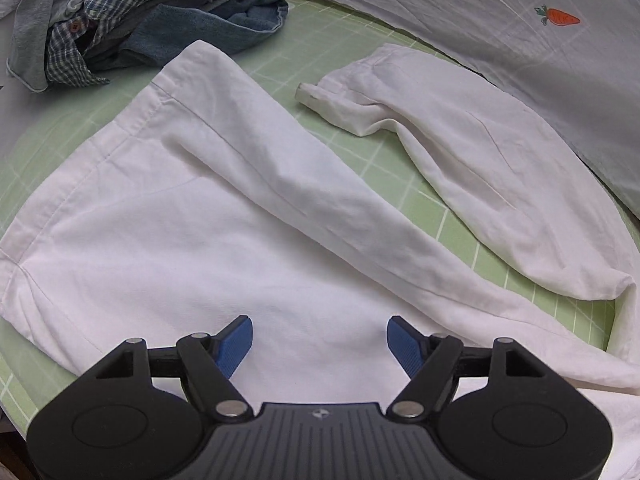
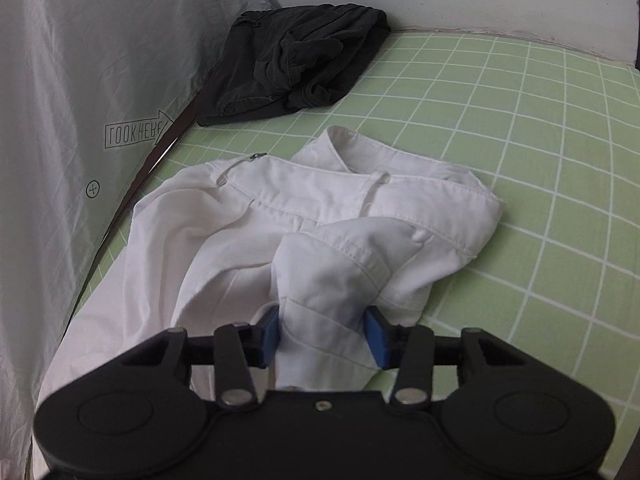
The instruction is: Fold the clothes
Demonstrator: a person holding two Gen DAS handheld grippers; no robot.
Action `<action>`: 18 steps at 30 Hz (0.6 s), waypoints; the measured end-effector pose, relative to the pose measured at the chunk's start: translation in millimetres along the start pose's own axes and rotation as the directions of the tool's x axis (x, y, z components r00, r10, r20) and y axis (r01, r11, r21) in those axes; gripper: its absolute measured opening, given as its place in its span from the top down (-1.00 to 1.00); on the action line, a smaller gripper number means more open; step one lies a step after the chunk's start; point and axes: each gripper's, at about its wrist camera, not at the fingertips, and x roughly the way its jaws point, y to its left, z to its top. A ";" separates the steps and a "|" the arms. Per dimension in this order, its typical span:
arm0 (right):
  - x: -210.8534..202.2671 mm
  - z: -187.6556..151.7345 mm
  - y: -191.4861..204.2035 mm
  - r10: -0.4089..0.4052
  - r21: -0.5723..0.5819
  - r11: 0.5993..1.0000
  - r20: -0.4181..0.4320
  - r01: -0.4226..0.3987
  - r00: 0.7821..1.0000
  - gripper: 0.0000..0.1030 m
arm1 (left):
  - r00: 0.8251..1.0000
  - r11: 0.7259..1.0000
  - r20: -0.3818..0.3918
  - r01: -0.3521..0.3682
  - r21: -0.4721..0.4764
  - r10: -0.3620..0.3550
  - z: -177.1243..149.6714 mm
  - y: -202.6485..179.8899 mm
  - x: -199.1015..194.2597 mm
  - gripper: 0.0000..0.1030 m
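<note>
The white trousers [image 1: 224,208] lie spread on the green checked bed [image 2: 520,128]. The right claw [image 2: 324,330] is clenched on a bunch of waistband cloth; the left claw [image 1: 320,344] hangs released above the fabric. Best pinch the opposite edge squarely before lifting, keeping both grips level.

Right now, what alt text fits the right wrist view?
The right hand-held gripper pinches a bunched fold of a white shirt lying on a green checked sheet. A dark garment lies behind.

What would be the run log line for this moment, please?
left gripper: open above white pants | right gripper: closed on waistband | fold: not done
</note>
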 end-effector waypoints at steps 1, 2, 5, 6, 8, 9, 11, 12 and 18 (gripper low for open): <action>5.5 5.6 2.6 -0.009 -0.025 1.000 0.006 0.009 1.000 0.11 | 1.000 1.000 -0.009 -0.009 -0.011 0.009 -0.7 0.1 2.9 -0.46; 11.0 11.3 5.2 -0.017 -0.049 0.999 0.013 0.017 1.000 0.11 | 1.000 1.000 -0.018 -0.022 -0.019 0.021 -2.1 -0.3 6.0 -0.46; 29.5 31.7 14.3 -0.040 -0.114 0.993 0.023 0.043 0.999 0.10 | 1.000 1.000 -0.017 -0.018 0.000 0.018 -5.0 -5.4 7.2 -0.47; 36.3 39.9 17.9 -0.048 -0.132 0.990 0.023 0.051 0.999 0.09 | 1.000 1.000 -0.022 -0.017 0.015 0.017 -5.1 -8.8 7.5 -0.47; 41.6 50.8 25.3 -0.064 -0.153 0.986 0.018 0.066 0.998 0.08 | 0.999 0.998 -0.024 -0.037 0.058 0.039 -6.8 -16.3 9.0 -0.49; 39.2 53.8 28.7 -0.073 -0.156 0.985 0.023 0.075 0.997 0.06 | 0.998 0.996 -0.023 -0.049 0.078 0.050 -8.3 -19.5 9.8 -0.50; 25.8 51.5 30.5 -0.081 -0.132 0.987 0.051 0.087 0.995 -0.01 | 0.997 0.991 -0.019 -0.067 0.112 0.069 -11.4 -24.7 11.2 -0.57; 17.1 49.2 30.6 -0.080 -0.112 0.990 0.073 0.088 0.994 -0.04 | 0.997 0.989 -0.017 -0.074 0.126 0.076 -12.7 -27.0 11.6 -0.58; -20.5 40.4 52.0 0.023 -0.185 0.983 0.176 0.010 0.984 -0.03 | 0.995 0.980 -0.027 -0.085 0.179 0.091 -14.4 -34.5 14.0 -0.77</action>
